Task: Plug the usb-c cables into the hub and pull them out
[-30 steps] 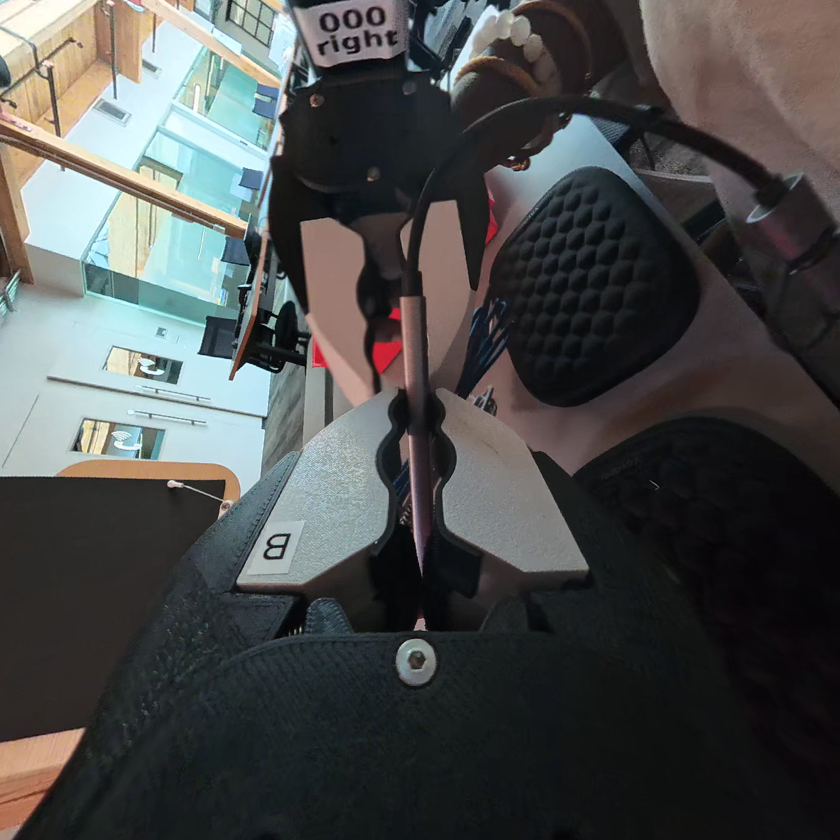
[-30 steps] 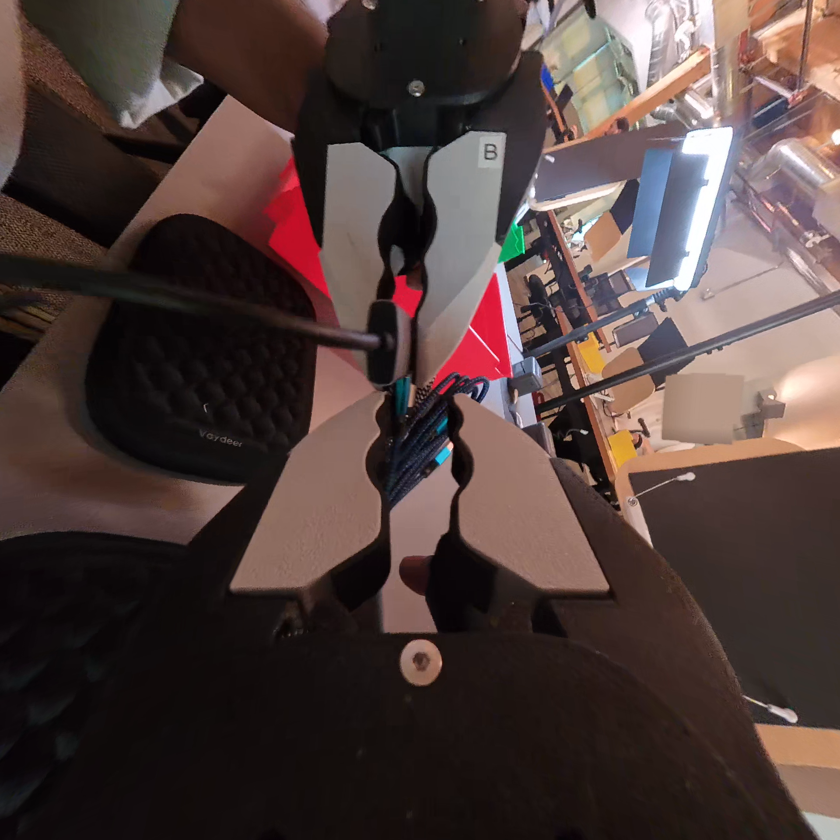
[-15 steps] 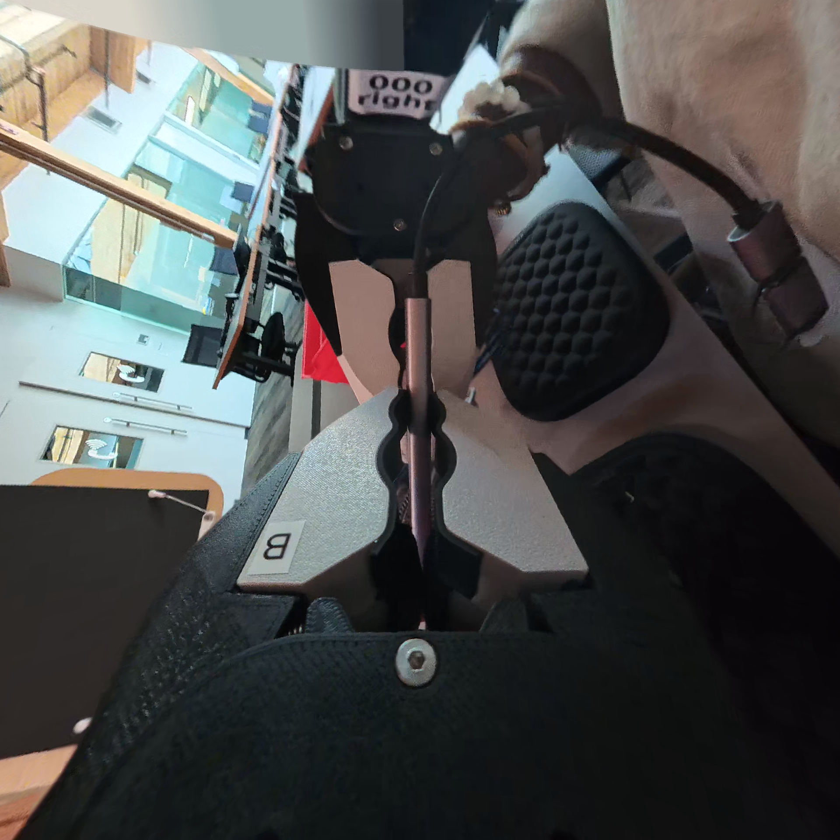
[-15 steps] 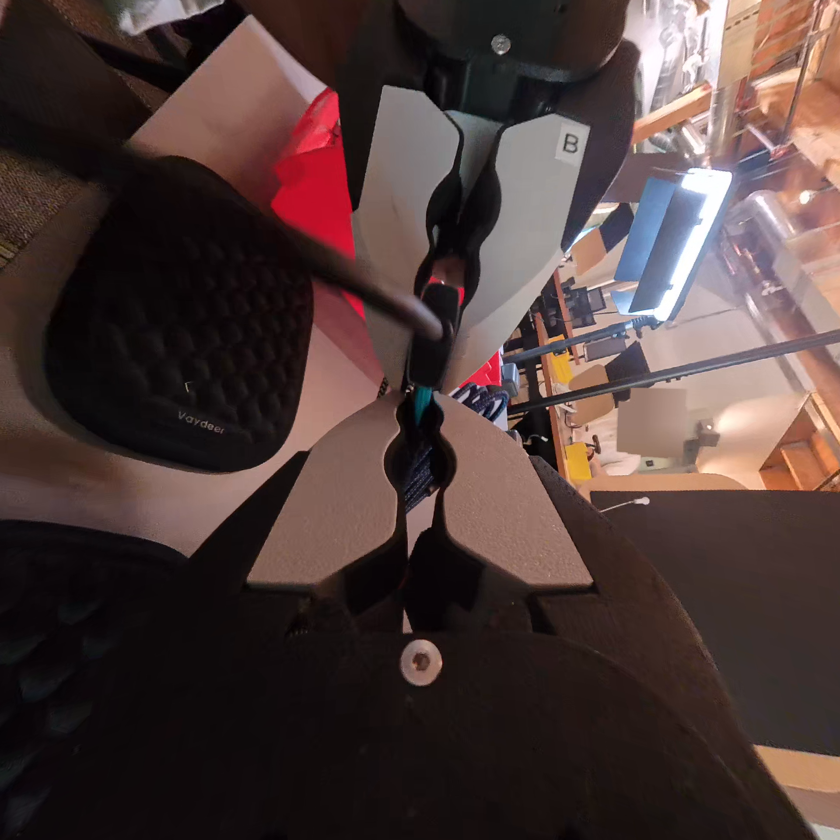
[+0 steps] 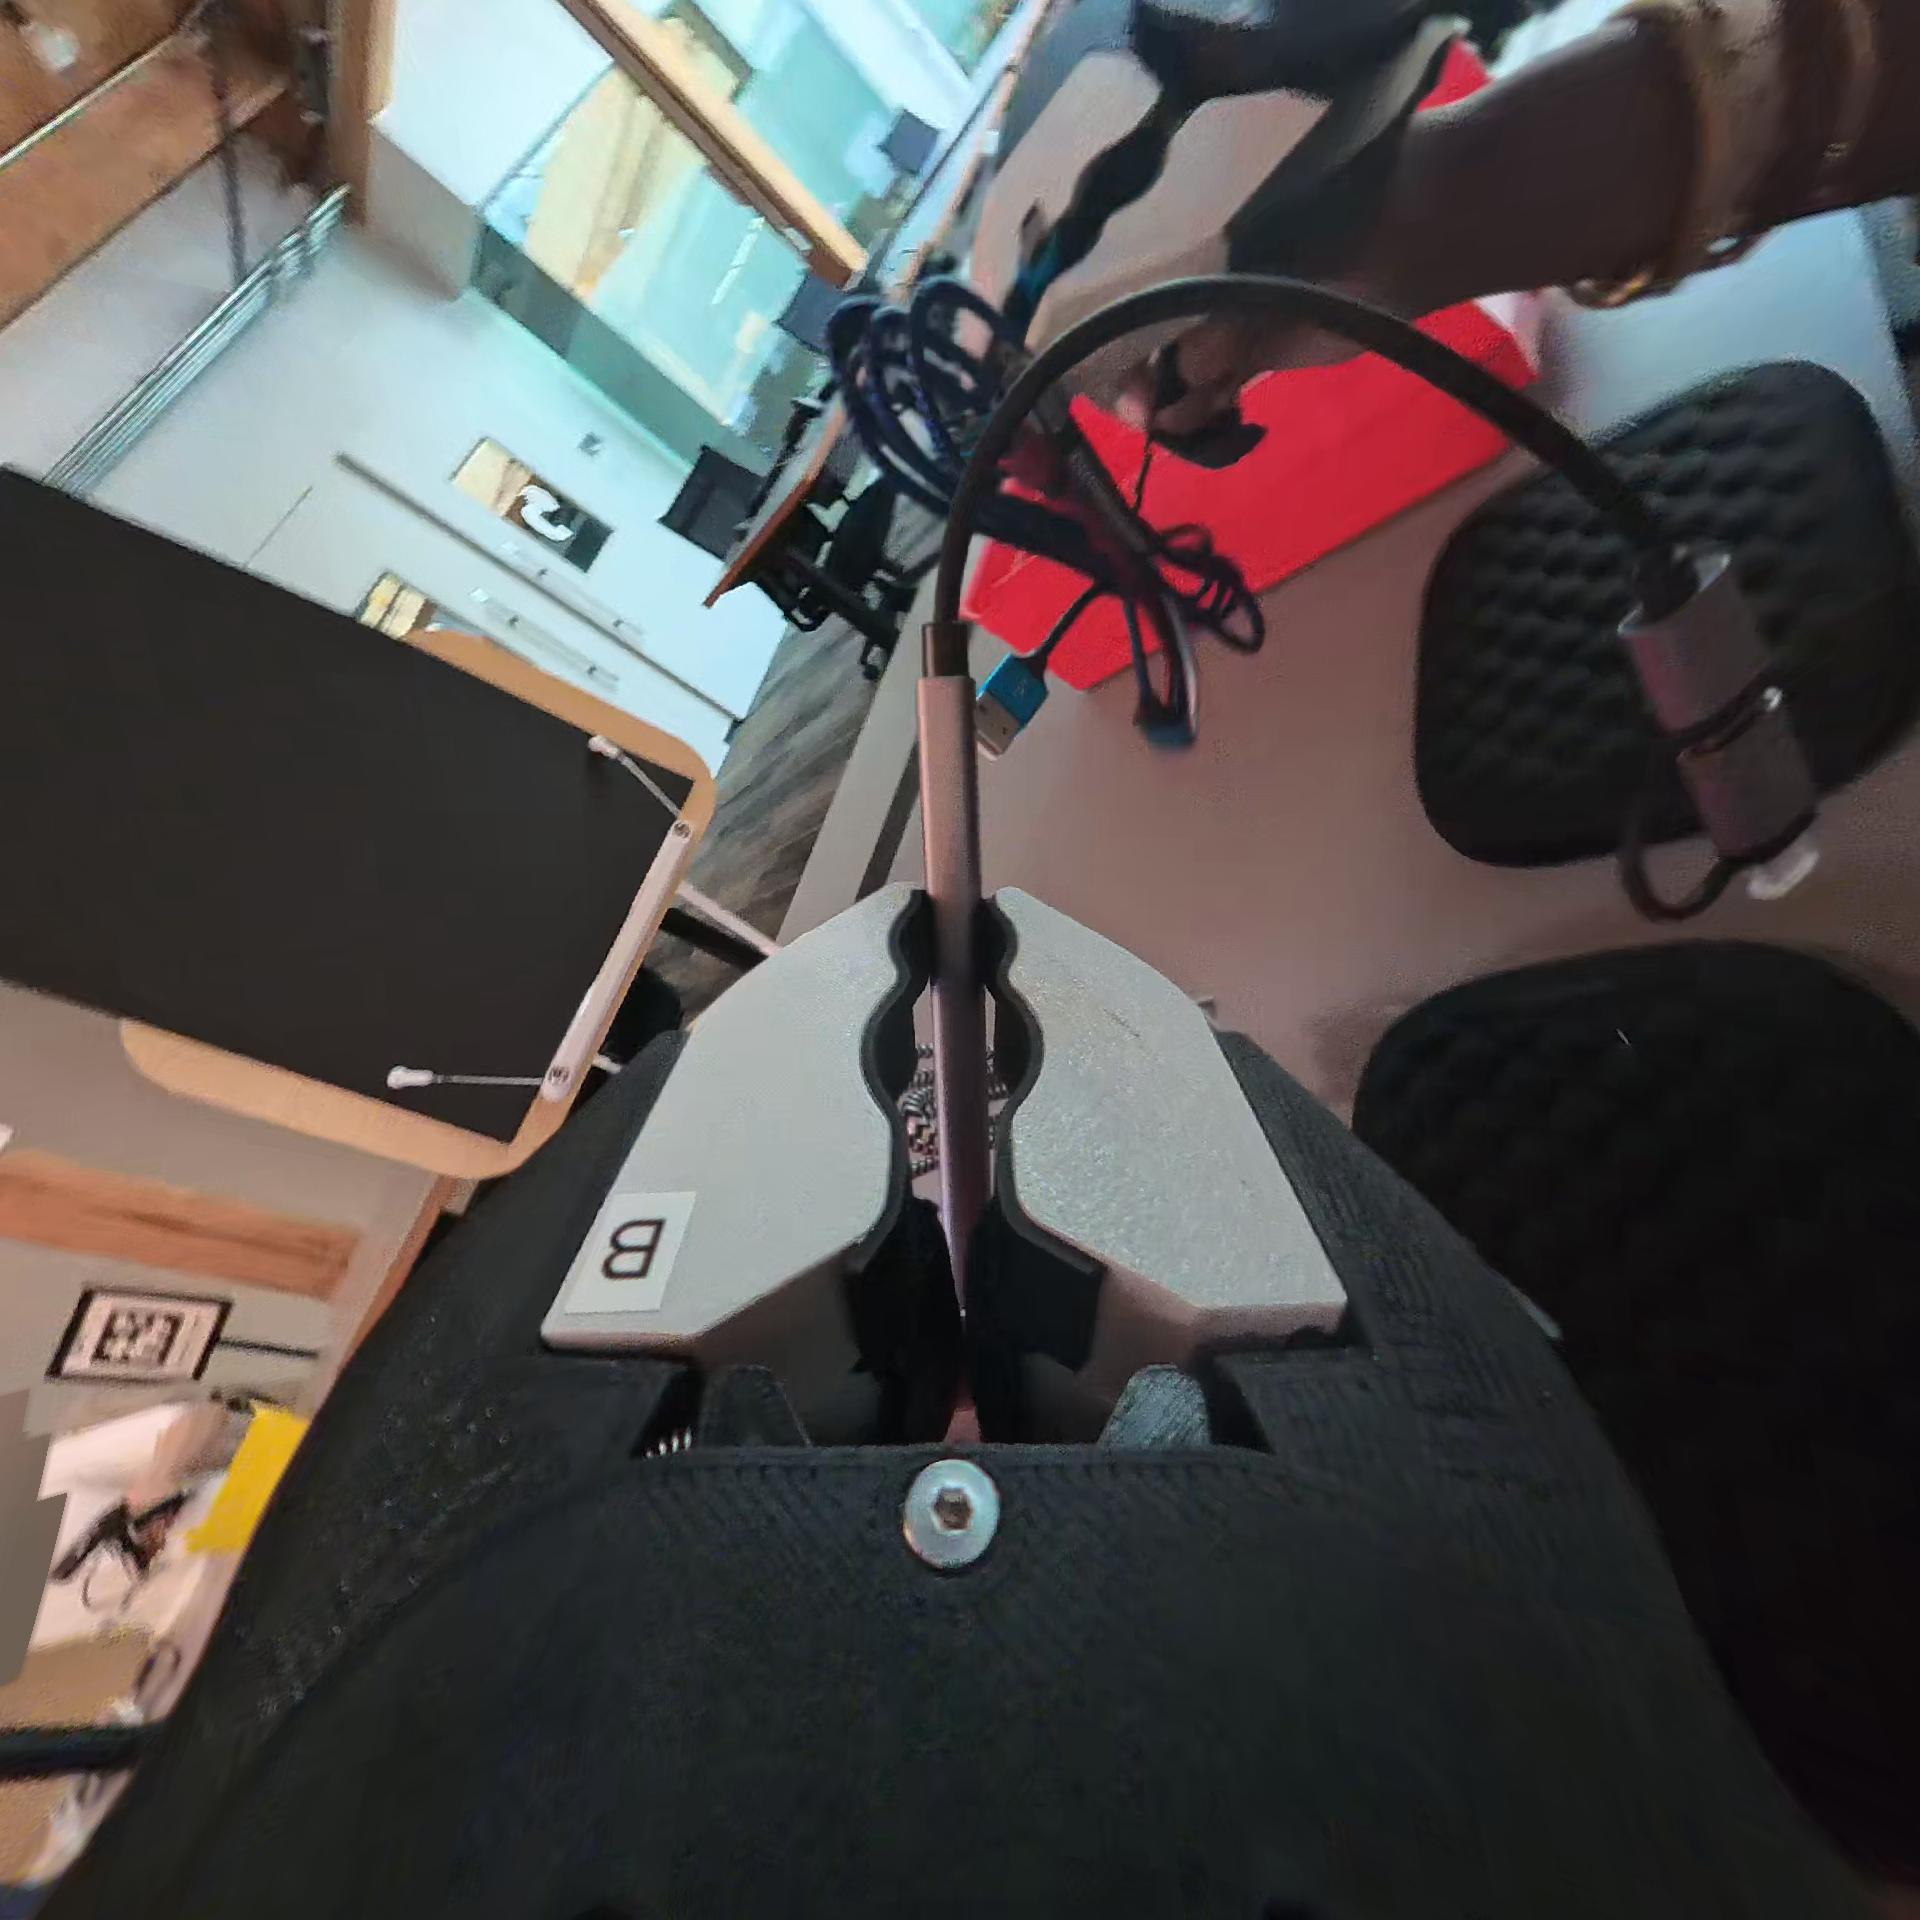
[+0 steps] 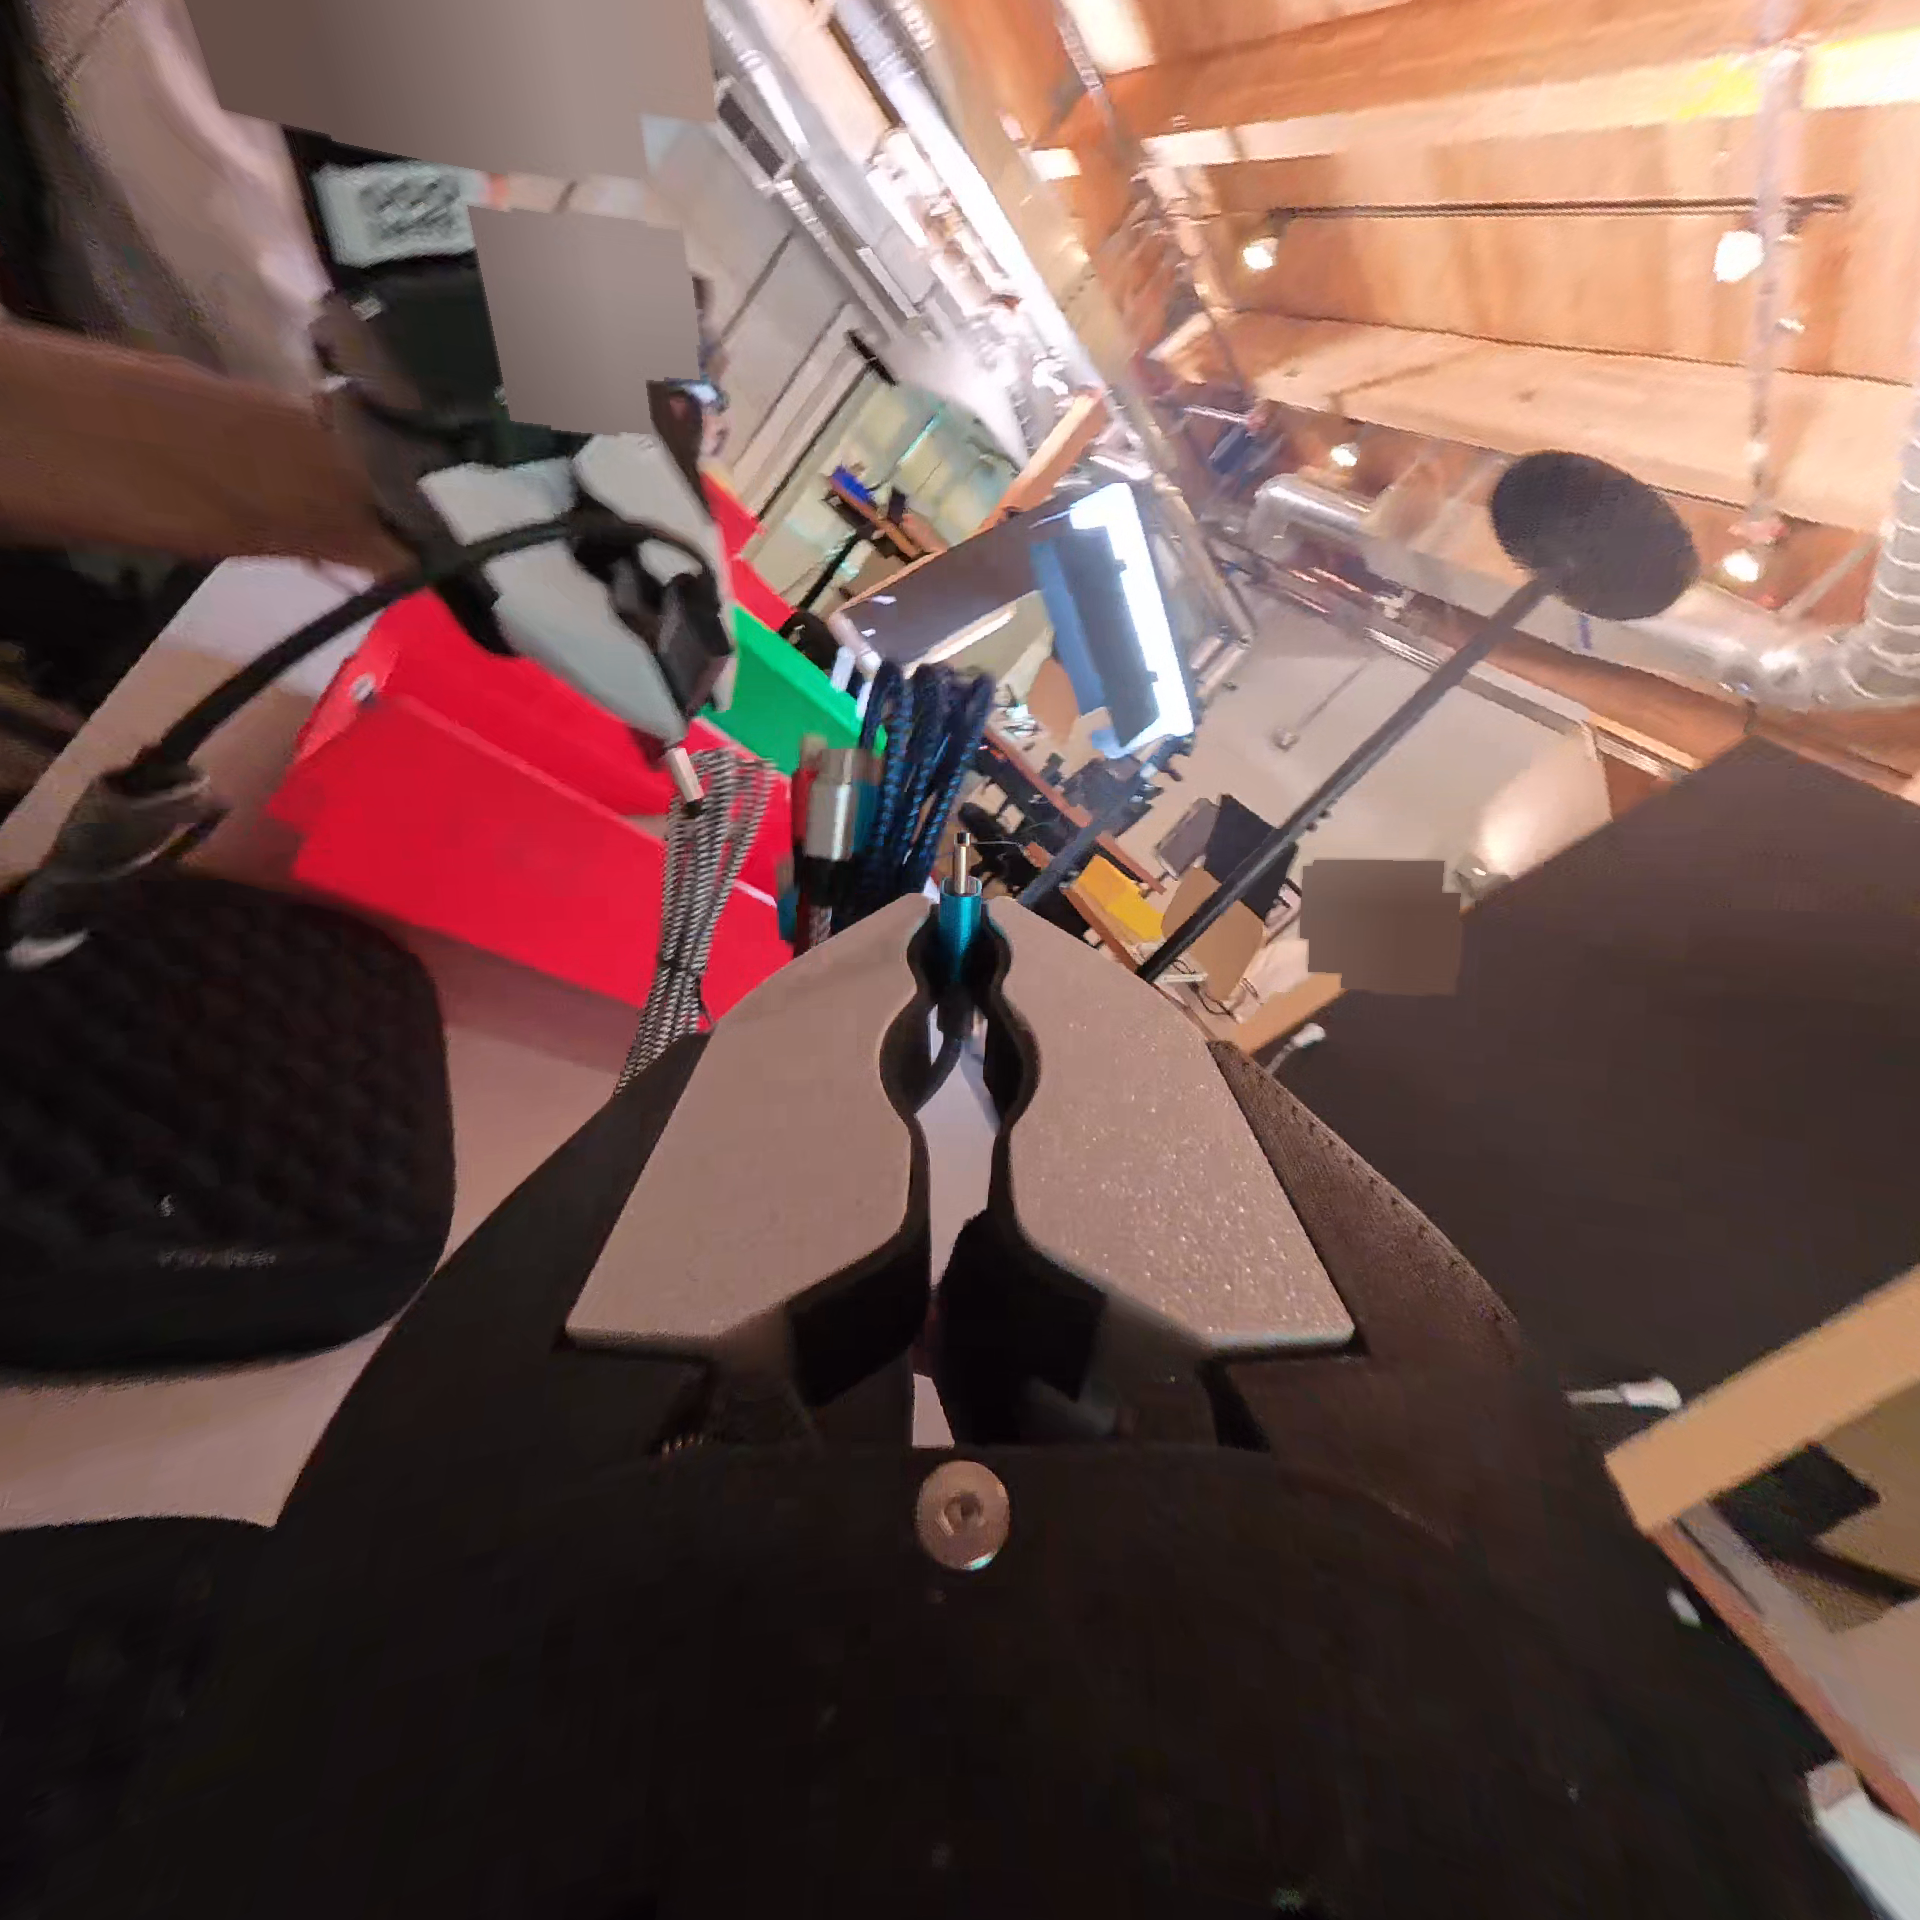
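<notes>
My left gripper (image 5: 951, 906) is shut on the thin grey hub (image 5: 948, 790), seen edge-on and sticking out past the fingertips. The hub's own black cable (image 5: 1247, 301) arcs right to a grey plug (image 5: 1704, 727). My right gripper (image 6: 958, 916) is shut on a teal USB-C plug (image 6: 962, 883) whose metal tip points forward, free of the hub. In the right wrist view the left gripper (image 6: 681, 717) is up left with the hub (image 6: 686, 623), and a black-and-white braided cable (image 6: 707, 883) hangs from the hub. The right gripper (image 5: 1049, 281) shows far off in the left wrist view.
A blue braided cable bundle (image 6: 914, 758) hangs below the right gripper, with a blue USB-A plug (image 5: 1013, 707) dangling. Red boxes (image 6: 499, 831) and a green box (image 6: 779, 696) stand on the pale table (image 5: 1195, 883). Black textured pads (image 5: 1662, 582) (image 6: 208, 1122) lie nearby. A person's forearm (image 5: 1610, 156) is above. My hands' fingertips stand some 12 centimeters from each other.
The two grippers were tip to tip with the teal plug at the hub. Now they have drawn apart and the plug is out of the hub, still in my right gripper.
</notes>
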{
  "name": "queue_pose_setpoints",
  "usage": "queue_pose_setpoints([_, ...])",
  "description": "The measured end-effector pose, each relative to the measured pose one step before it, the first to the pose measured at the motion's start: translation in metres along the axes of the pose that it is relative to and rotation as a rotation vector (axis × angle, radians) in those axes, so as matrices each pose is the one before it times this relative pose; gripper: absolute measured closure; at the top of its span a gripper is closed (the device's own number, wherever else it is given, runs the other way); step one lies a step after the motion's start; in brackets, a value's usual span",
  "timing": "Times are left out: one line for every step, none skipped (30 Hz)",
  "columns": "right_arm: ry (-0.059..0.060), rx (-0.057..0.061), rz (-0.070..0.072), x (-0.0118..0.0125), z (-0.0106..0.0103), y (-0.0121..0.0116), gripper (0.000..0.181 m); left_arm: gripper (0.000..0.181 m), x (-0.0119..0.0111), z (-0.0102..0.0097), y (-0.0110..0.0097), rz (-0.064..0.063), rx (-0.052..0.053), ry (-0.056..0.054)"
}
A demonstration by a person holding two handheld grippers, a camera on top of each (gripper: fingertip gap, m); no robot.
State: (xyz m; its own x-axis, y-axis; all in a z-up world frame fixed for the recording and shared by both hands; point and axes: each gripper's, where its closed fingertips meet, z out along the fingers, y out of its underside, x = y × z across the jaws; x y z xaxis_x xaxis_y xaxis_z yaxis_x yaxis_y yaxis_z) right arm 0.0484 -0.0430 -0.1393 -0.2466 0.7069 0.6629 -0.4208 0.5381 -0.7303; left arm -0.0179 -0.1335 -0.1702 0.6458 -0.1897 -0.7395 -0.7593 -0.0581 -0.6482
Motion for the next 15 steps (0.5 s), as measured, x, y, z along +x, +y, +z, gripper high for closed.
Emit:
queue_pose_setpoints([0.036, 0.0043, 0.0266, 0.01066, -0.00594, -0.00203, 0.177, 0.173, -0.00405, 0.0008, 0.0019, -0.028, -0.0045, -0.038])
queue_pose_setpoints([0.0331, -0.0007, 0.0241, 0.01103, -0.00631, -0.0019, 0.177, 0.173, -0.00462, 0.00073, 0.00144, -0.0267, -0.0016, -0.0415])
queue_pose_setpoints([0.0388, -0.0056, 0.0164, 0.01238, -0.00686, -0.00191, 0.177, 0.174, -0.0037, 0.00068, -0.00044, -0.0251, 0.0097, -0.0329])
queue_pose_setpoints([0.0436, -0.0079, 0.0097, 0.01364, -0.00745, -0.00261, 0.177, 0.174, -0.00294, 0.0003, -0.002, -0.0221, 0.0169, -0.0262])
queue_pose_setpoints([0.0479, -0.011, 0.0065, 0.01489, -0.00825, -0.00303, 0.177, 0.173, -0.00293, 0.0, -0.00265, -0.0153, 0.0169, -0.0242])
queue_pose_setpoints([0.0511, -0.0076, 0.0053, 0.01571, -0.00893, -0.00426, 0.177, 0.173, -0.00353, -0.00013, -0.00243, -0.0183, 0.0122, -0.0276])
queue_pose_setpoints([0.05, -0.0071, 0.0054, 0.01589, -0.00949, -0.00437, 0.177, 0.173, -0.00297, -0.00001, -0.00211, -0.0197, 0.0086, -0.0203])
queue_pose_setpoints([0.0499, -0.0097, 0.0019, 0.01619, -0.00977, -0.00346, 0.177, 0.173, -0.00213, -0.00005, -0.00138, -0.0187, 0.0059, -0.0132])
queue_pose_setpoints([0.0452, -0.01, -0.002, 0.01557, -0.01001, -0.00248, 0.177, 0.173, -0.00239, 0.00013, 0.00012, -0.0197, -0.0007, -0.0145])
queue_pose_setpoints([0.0361, -0.0078, -0.0047, 0.01434, -0.00974, -0.00133, 0.177, 0.173, -0.00227, 0.00022, 0.00082, -0.0171, -0.0023, -0.0145])
queue_pose_setpoints([0.0315, -0.0113, -0.0039, 0.01366, -0.00931, 0.00054, 0.177, 0.173, -0.00099, 0.00016, 0.00061, -0.0106, 0.0029, -0.0085])
queue_pose_setpoints([0.025, -0.0182, -0.0009, 0.01265, -0.00859, 0.00284, 0.177, 0.173, 0.00056, 0.0001, 0.00038, -0.0047, 0.007, 0.0012])
queue_pose_setpoints([0.0129, -0.0237, 0.0024, 0.01065, -0.00798, 0.00479, 0.177, 0.173, 0.00154, 0.00042, 0.00043, -0.0032, 0.0066, 0.0066])
queue_pose_setpoints([-0.0024, -0.027, 0.0028, 0.00802, -0.00732, 0.00596, 0.177, 0.173, 0.00185, 0.00062, 0.00095, -0.0006, 0.0011, 0.0093])
queue_pose_setpoints([-0.0209, -0.0258, -0.0051, 0.00458, -0.0069, 0.00639, 0.177, 0.173, 0.00005, 0.00074, 0.00187, -0.0022, -0.0101, -0.0037])
